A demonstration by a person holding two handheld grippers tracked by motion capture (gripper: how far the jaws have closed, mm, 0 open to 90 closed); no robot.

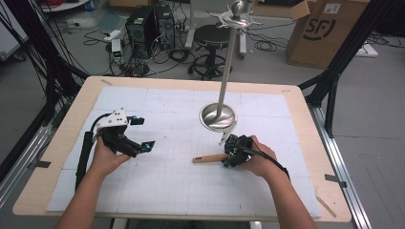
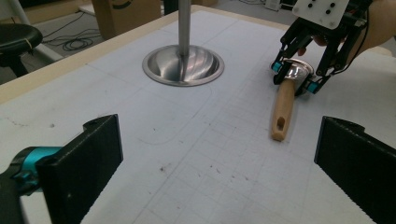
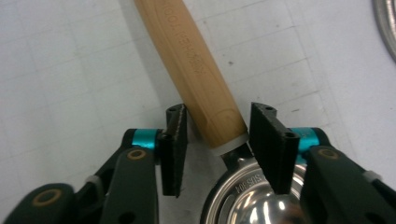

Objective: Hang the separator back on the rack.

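A wooden-handled steel ladle (image 1: 210, 158) lies near the middle of the table (image 1: 71, 119), toward its near edge, just in front of the round base of a metal stand (image 1: 218, 116). The right gripper (image 3: 219, 140) straddles the ladle's neck, jaws spread slightly, not clearly pressing it. The left gripper (image 1: 141, 132) hovers wide open toward the left edge.

A grey floor (image 1: 28, 90) strewn with cables is seen beyond the counter (image 1: 191, 82), with a black stool (image 1: 211, 36), computer towers (image 1: 149, 24) and a cardboard box (image 1: 325, 28).
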